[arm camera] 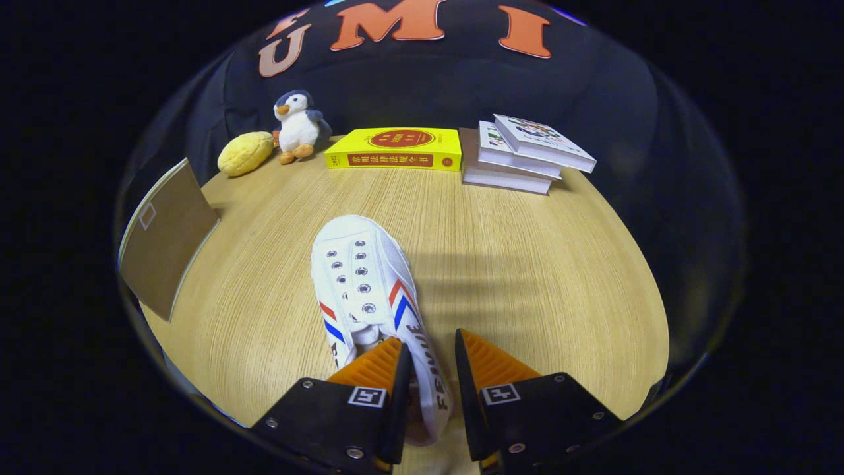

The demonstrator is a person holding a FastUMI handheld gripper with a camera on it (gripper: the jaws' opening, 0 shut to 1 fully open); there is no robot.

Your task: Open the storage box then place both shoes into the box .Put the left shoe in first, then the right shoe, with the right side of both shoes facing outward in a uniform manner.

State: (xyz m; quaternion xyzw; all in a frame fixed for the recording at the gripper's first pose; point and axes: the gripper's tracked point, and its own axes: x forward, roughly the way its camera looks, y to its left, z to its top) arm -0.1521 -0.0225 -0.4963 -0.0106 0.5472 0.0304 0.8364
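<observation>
Shoe (pixel 366 290) sits centre-low in frame, white w/ red-blue chevrons, on the wooden table (pixel 527 277). Its long axis runs almost straight away from the gripper (pixel 432 369): toe toward upper centre, heel end down between the fingers. Slight lean, toe tipped a bit toward frame left.

Gripper is partly open. The shoe's right side wall by the heel lies in the gap, left finger over the shoe's opening, right finger (pixel 484 369) outside w/ a sliver of table showing between it and the shoe. So not clamped yet; can't tell if the left finger touches. Nothing held, I'd say.

Coming move turns on this: shoe is dead ahead and under the tips, axis in line w/ the fingers, so closing would pinch the side wall at the collar, not across the width.

A brown flap or board (pixel 165 244) stands at mid left of frame, prob. part of the storage box, not sure. Which shoe this is, left or right, hard to call from here.

Background, upper frame: yellow book (pixel 395 148), stack of books (pixel 521 158), penguin toy (pixel 298 125), yellow plush lump (pixel 245 153).
</observation>
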